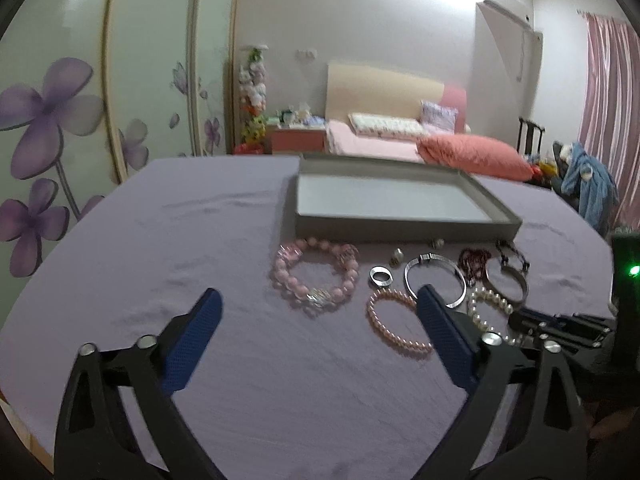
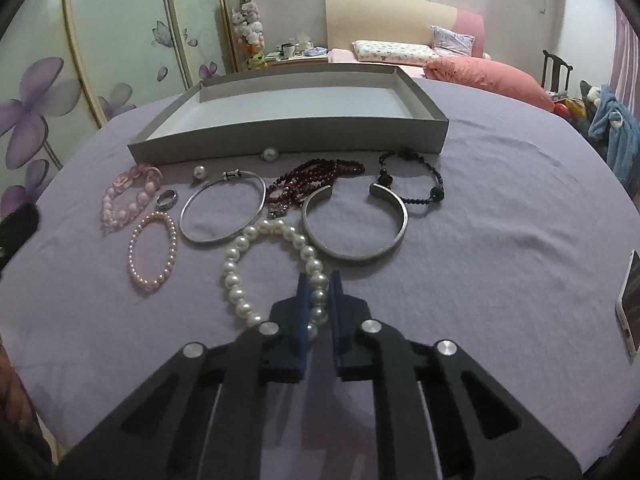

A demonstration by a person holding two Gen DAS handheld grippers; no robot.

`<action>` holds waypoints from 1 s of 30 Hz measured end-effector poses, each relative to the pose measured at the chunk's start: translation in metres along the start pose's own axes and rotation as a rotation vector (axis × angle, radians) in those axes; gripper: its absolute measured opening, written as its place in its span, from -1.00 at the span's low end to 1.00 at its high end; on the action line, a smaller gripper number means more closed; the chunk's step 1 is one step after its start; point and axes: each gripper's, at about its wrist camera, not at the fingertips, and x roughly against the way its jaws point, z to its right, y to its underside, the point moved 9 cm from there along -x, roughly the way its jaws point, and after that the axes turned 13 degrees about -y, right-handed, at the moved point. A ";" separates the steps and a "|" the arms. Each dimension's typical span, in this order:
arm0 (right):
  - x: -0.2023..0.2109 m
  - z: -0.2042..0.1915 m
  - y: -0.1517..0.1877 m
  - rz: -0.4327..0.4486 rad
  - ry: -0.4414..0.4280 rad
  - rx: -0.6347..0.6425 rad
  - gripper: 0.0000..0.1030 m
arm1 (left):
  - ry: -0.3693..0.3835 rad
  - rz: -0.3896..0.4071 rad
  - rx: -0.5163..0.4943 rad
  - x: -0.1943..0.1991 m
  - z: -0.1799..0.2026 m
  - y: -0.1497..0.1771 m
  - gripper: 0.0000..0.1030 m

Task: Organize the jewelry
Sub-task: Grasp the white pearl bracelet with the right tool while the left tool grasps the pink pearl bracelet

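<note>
We are at the first pick: the right gripper (image 2: 319, 300) has its blue fingers pinched almost together on the near side of the white pearl bracelet (image 2: 276, 276), a few pearls caught between the pads. The bracelet lies on the purple cloth (image 2: 500, 248), in front of the grey tray (image 2: 288, 136), which has nothing in it yet. Our left gripper (image 1: 320, 316) hangs with its fingers spread wide and nothing between them, over bare cloth near the pale pink bead bracelet (image 1: 316, 276).

Next, we judge, we must lift the pearls clear without dragging the touching silver bangle (image 2: 224, 212) or cuff (image 2: 356, 224), then carry them over the tray's near wall.

The right wrist view alone shows the pinch, the dark red beads (image 2: 316, 178) and the dark cord bracelet (image 2: 412, 180) clearly, plus a phone (image 2: 632, 304) at the edge. The left wrist view shows the open fingers.
</note>
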 end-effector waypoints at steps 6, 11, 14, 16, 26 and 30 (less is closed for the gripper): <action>0.011 0.021 -0.001 0.011 0.013 -0.042 -0.80 | 0.054 -0.139 -0.047 -0.023 0.028 0.014 0.41; 0.011 0.028 -0.006 0.014 0.014 -0.037 -0.80 | 0.070 -0.216 -0.062 -0.039 0.044 0.021 0.24; 0.008 0.030 -0.009 0.015 0.012 -0.037 -0.80 | 0.062 -0.243 -0.080 -0.047 0.052 0.026 -0.02; 0.007 0.031 -0.010 0.016 0.007 -0.039 -0.80 | 0.044 -0.263 -0.107 -0.052 0.053 0.032 -0.23; 0.007 0.032 -0.010 0.017 0.004 -0.043 -0.80 | 0.007 -0.255 -0.126 -0.047 0.022 0.038 -0.64; 0.007 0.031 -0.010 0.016 0.003 -0.043 -0.79 | 0.009 -0.248 -0.133 -0.046 0.021 0.039 -0.63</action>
